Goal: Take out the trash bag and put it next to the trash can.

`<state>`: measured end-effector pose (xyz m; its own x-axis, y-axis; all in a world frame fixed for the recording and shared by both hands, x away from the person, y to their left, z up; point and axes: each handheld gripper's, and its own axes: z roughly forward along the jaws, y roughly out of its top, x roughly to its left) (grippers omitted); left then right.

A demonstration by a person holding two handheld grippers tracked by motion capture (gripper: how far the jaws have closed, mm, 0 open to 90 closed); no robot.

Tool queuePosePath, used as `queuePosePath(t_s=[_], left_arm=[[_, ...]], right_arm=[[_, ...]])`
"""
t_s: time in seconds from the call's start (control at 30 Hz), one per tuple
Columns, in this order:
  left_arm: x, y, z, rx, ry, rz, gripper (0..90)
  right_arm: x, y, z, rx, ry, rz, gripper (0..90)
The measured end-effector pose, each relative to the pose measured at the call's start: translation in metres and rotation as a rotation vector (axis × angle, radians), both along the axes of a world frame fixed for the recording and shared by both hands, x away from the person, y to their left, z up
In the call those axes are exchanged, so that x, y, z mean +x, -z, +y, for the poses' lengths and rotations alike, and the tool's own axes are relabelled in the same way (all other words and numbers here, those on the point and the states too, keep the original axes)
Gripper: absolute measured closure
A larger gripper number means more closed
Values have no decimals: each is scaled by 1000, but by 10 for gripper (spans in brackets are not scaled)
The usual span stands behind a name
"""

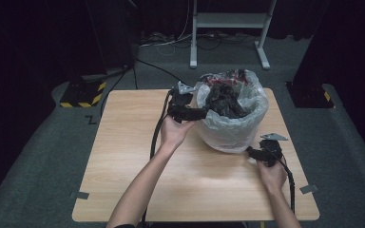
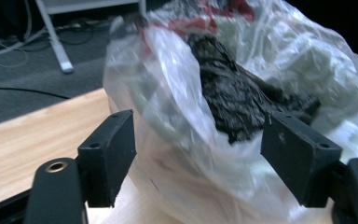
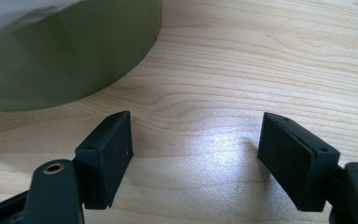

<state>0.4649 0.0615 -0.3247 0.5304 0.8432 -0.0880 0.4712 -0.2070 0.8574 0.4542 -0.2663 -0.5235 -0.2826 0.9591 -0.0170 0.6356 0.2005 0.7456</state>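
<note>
High view showed a bin lined with a clear plastic bag standing at the upper right of the wooden table, and a dark crumpled heap of rubbish filling its mouth. The left gripper was held at the bag's rim, at the left edge of the bin, its jaws spread wide and clamping nothing.

In the left gripper view the bag bulged between the two jaws, yet the pads stood off it on both sides, so the film was not pinched. The dark rubbish sat in the upper middle of that frame.

The right gripper lay low on the table at the lower right of the bin, just beside its base. In the right gripper view its jaws were also apart and empty over bare wood, with the green wall of the bin in the upper left corner.

My judgement: the work, gathering the liner to close or lift it out, had barely begun. The rim was still draped over the bin, nothing was gripped, and both holds remained to be taken.

Around the table were a black cable on the grey floor and a white stand at the top of the frame, both well apart from the bin. Nothing blocked the left jaws; the heaped rubbish might get in the way of drawing the rim together.
</note>
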Motion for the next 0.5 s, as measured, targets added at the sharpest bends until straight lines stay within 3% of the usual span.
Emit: queuePosePath(t_s=[0.5], left_arm=[[27, -2, -18, 38, -41, 19, 372]], right_arm=[[0, 0, 0, -1, -3, -1, 260]])
